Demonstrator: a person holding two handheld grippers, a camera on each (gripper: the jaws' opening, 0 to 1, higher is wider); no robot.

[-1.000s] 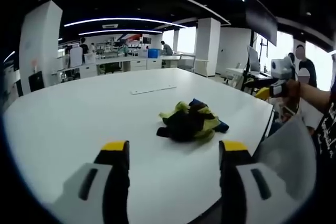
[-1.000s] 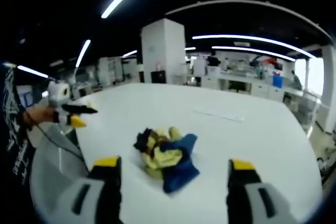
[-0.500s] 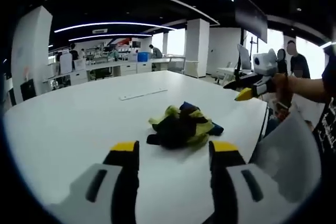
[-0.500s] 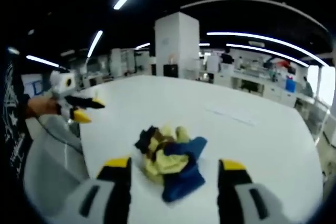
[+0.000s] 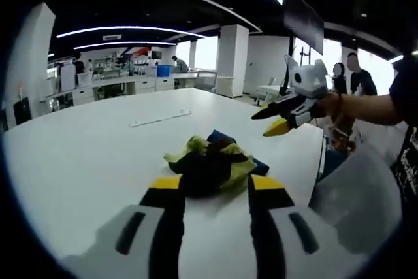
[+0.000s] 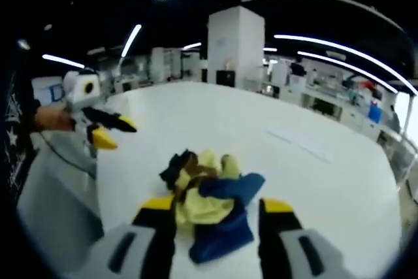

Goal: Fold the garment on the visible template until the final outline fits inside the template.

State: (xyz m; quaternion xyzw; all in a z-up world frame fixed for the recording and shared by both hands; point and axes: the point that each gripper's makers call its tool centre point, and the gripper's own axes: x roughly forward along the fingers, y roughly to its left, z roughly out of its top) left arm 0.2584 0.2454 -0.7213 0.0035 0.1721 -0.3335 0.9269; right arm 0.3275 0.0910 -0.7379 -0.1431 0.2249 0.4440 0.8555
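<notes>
Garment (image 5: 212, 161), crumpled, yellow, black and blue: one. White table (image 5: 85, 155) bearing it: one. Thin pale strip (image 5: 160, 119) lying flat on the table beyond the garment: one. Handheld grippers: two, the left gripper (image 5: 212, 191) and the right gripper (image 6: 212, 210), each with two yellow-tipped jaws, four jaws in all. White square pillars: one large (image 6: 238, 47) in the right gripper view. Curved ceiling light strips: at least two in the left gripper view. People standing at the far right of the left gripper view: one (image 5: 356, 76).

Left claw (image 5: 212, 184) grey with yellow-tipped black jaws, right claw (image 6: 212, 206) alike, black printed shirt sleeve (image 5: 408, 161)
</notes>
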